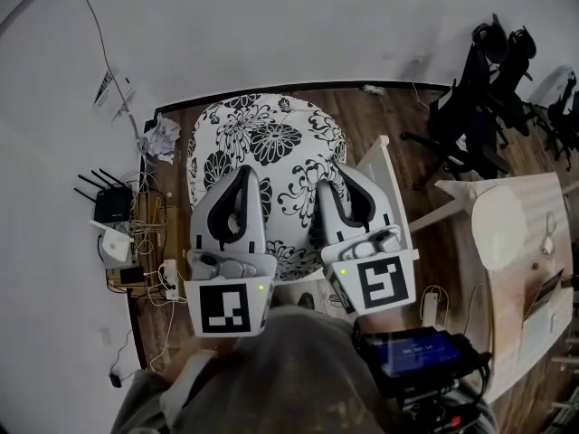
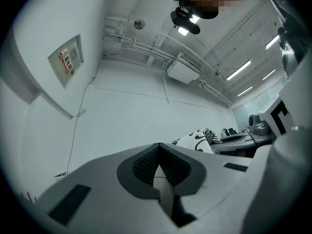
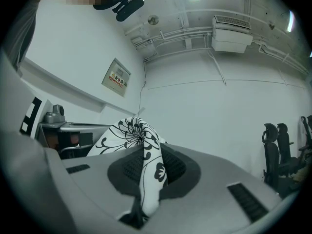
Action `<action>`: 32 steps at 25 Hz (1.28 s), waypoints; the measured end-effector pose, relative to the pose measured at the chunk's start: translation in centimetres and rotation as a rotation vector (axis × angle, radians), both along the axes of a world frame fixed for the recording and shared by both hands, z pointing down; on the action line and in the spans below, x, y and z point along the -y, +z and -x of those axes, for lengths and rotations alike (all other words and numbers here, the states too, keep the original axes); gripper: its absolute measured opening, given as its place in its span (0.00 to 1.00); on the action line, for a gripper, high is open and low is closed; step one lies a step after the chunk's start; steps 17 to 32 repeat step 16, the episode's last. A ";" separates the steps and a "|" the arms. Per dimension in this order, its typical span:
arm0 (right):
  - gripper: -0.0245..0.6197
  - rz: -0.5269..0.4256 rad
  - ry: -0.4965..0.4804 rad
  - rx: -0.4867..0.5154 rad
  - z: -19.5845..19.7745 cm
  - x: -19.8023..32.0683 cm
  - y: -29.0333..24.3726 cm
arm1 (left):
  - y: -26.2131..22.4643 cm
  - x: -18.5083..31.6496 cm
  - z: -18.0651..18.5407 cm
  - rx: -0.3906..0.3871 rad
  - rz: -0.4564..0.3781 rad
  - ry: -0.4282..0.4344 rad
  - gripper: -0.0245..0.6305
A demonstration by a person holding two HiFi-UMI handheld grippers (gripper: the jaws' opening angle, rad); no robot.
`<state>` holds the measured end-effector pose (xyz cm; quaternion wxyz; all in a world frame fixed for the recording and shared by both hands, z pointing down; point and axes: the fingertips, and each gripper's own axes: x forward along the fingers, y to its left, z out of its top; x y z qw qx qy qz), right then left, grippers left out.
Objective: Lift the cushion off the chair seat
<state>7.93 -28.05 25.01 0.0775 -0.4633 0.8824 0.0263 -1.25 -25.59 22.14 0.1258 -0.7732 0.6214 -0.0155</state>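
A black router point(image 1: 112, 204) with antennas sits at the left among tangled cables point(image 1: 149, 242), a white power strip point(image 1: 169, 278) nearer. Crumpled paper point(image 1: 163, 137) lies by the far wall point(image 1: 317, 25). Black office chairs point(image 1: 493, 98) stand far right on the wooden floor point(image 1: 407, 116), a round white tabletop point(image 1: 511, 227) nearer.
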 end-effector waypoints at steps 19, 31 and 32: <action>0.09 0.012 -0.005 -0.001 -0.1 -0.3 0.6 | 0.7 -0.2 -0.5 0.006 0.011 0.009 0.05; 0.09 0.012 -0.005 -0.001 -0.1 -0.3 0.6 | 0.7 -0.2 -0.5 0.006 0.011 0.009 0.05; 0.09 0.012 -0.005 -0.001 -0.1 -0.3 0.6 | 0.7 -0.2 -0.5 0.006 0.011 0.009 0.05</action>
